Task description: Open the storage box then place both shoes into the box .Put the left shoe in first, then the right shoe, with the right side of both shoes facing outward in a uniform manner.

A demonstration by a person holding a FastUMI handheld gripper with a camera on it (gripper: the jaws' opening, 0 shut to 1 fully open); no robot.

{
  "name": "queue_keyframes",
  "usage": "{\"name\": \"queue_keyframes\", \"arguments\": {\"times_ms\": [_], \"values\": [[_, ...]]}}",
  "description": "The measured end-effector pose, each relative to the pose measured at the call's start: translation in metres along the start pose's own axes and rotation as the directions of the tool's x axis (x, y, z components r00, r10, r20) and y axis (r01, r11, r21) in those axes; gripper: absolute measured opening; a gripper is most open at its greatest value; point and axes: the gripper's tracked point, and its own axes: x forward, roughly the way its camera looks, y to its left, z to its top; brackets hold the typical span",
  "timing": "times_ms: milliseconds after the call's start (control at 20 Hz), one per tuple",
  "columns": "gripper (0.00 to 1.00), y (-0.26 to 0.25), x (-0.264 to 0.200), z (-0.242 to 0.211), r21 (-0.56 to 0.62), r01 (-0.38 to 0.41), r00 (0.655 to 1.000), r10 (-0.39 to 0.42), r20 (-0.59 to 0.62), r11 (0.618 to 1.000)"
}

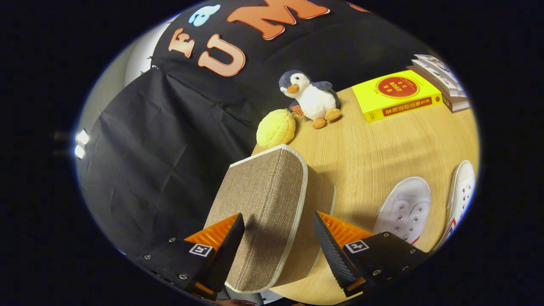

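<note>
The gripper (278, 238) is spread wide, its two fingers apart on either side of the box (267, 212), neither one pressing on it. The box, a tan woven fabric case with pale piping along its edges, stands between the fingers and runs ahead of them; its lid looks closed, though the seam is hard to read. It sits at the table (365, 157) edge, with the dark cloth wall dropping away on the left-finger side. Beside the right finger lie two white shoes: the near shoe (406, 210) just off the fingertip, the far shoe (461, 191) further out near the table's rim. Between the box and the shoes is a bare strip of wood. Beyond the box's far corner sits a yellow ball (276, 128), then a penguin (312, 98). Well beyond the shoes lie a yellow book (397, 95) and a stack of books (442, 80).
</note>
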Motion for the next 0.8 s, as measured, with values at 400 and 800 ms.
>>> {"name": "queue_keyframes", "arguments": {"times_ms": [400, 800], "values": [[0.96, 0.02, 0.012, -0.008, 0.213, -0.127, 0.987, 0.144, -0.069, 0.969], [0.66, 0.056, -0.04, 0.033, 0.237, -0.249, 0.967, 0.253, 0.013, 0.939]]}}
